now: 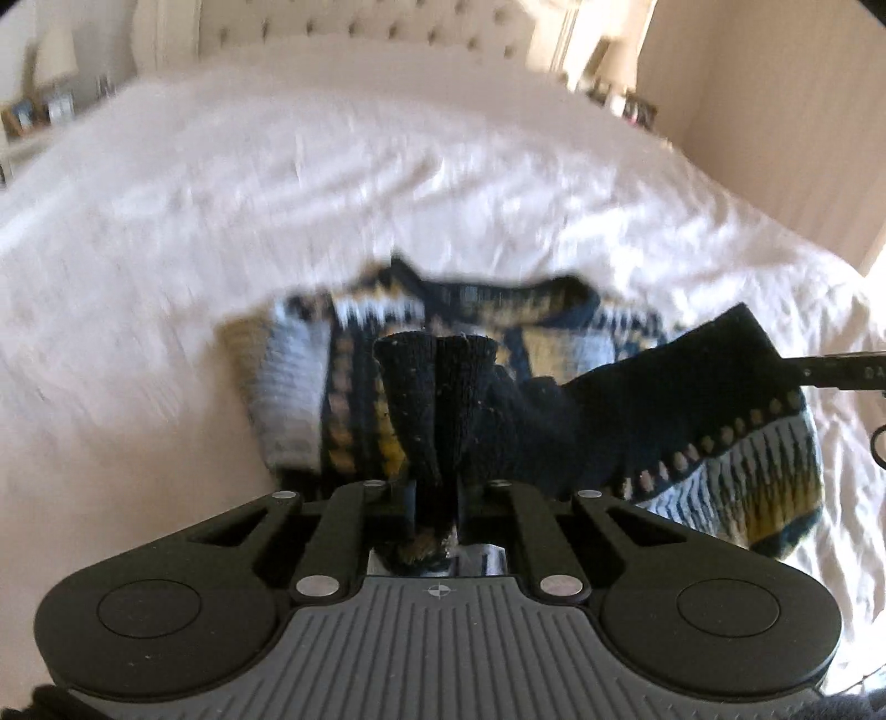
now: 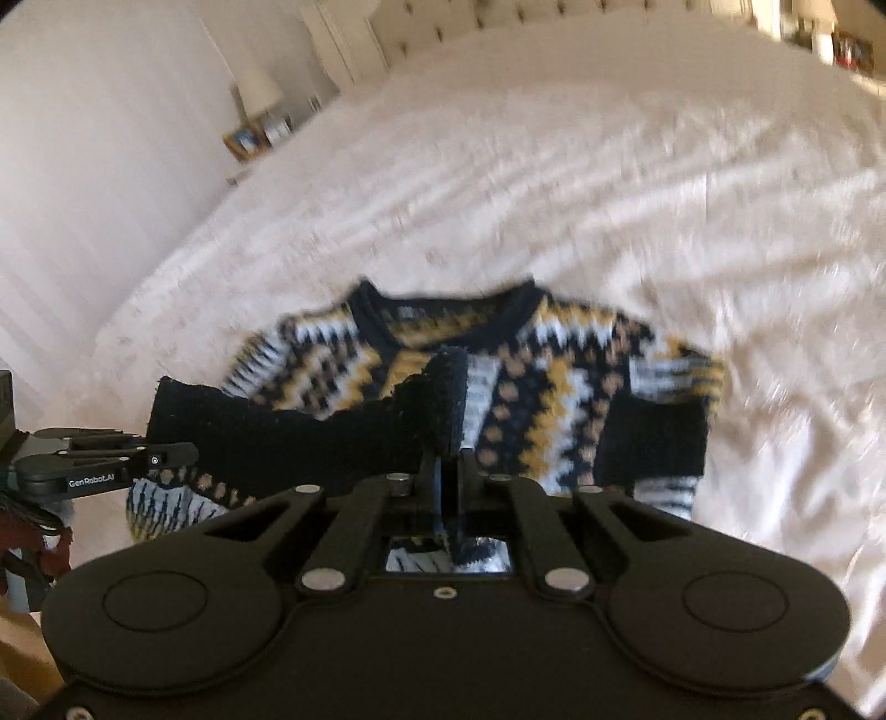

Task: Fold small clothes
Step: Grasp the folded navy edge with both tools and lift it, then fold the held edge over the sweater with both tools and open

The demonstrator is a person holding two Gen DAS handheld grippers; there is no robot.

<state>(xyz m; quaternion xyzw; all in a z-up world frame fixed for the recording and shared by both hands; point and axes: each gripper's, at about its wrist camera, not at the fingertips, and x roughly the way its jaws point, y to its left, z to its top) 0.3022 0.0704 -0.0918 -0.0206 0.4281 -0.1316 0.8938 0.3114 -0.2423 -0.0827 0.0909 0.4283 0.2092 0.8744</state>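
A small knitted sweater (image 1: 470, 310) in navy, yellow, white and tan lies on the white bed, collar at the far end; it also shows in the right wrist view (image 2: 554, 376). My left gripper (image 1: 437, 443) is shut on the sweater's dark navy hem and holds it lifted over the body. My right gripper (image 2: 448, 443) is shut on the same hem farther right. The hem stretches between the two grippers. The right gripper's tip (image 1: 830, 371) shows at the right edge of the left view; the left gripper (image 2: 111, 462) shows at the left of the right view.
The white bedspread (image 1: 277, 194) is wrinkled and spreads all around the sweater. A tufted headboard (image 1: 360, 22) stands at the far end. Nightstands with a lamp and frames (image 2: 257, 122) flank the bed. A wall (image 1: 775, 111) is at the right.
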